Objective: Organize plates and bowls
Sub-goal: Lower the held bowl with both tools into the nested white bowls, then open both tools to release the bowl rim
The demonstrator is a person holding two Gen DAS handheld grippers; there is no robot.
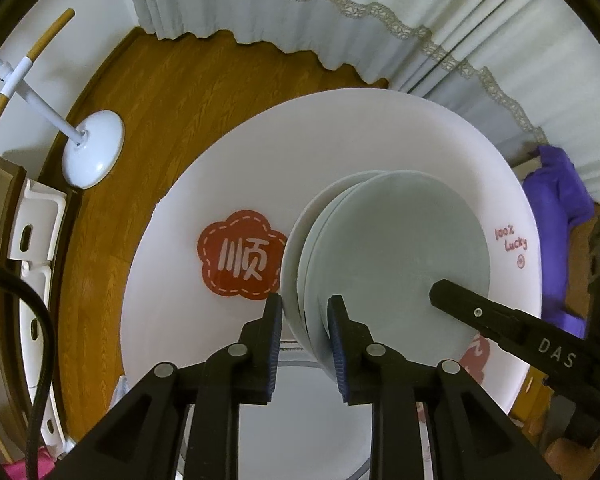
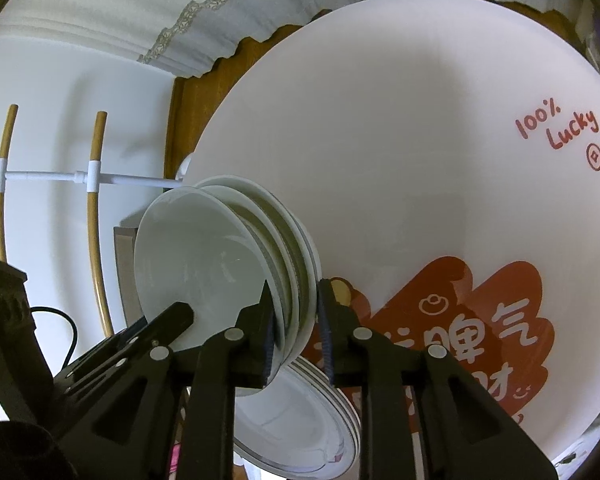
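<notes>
Both grippers straddle the rim of one stack of pale plates (image 1: 396, 256) held up on edge above a round white table (image 1: 340, 140). Left gripper (image 1: 305, 336) has its jaws only narrowly apart, with the stack's edge between its blue pads (image 1: 275, 332); whether the pads press on it cannot be told. Right gripper (image 2: 296, 320) stands likewise narrowly parted around the same plates (image 2: 204, 264), contact unclear. In the left view one black finger (image 1: 500, 320) of the right gripper, marked "DAS", lies across the plate's face. More plates (image 2: 296, 412) lie flat on the table under the stack. Printed on the table are "100% Lucky" (image 2: 556, 124) and red cloud shapes (image 1: 240, 256) with Chinese characters.
</notes>
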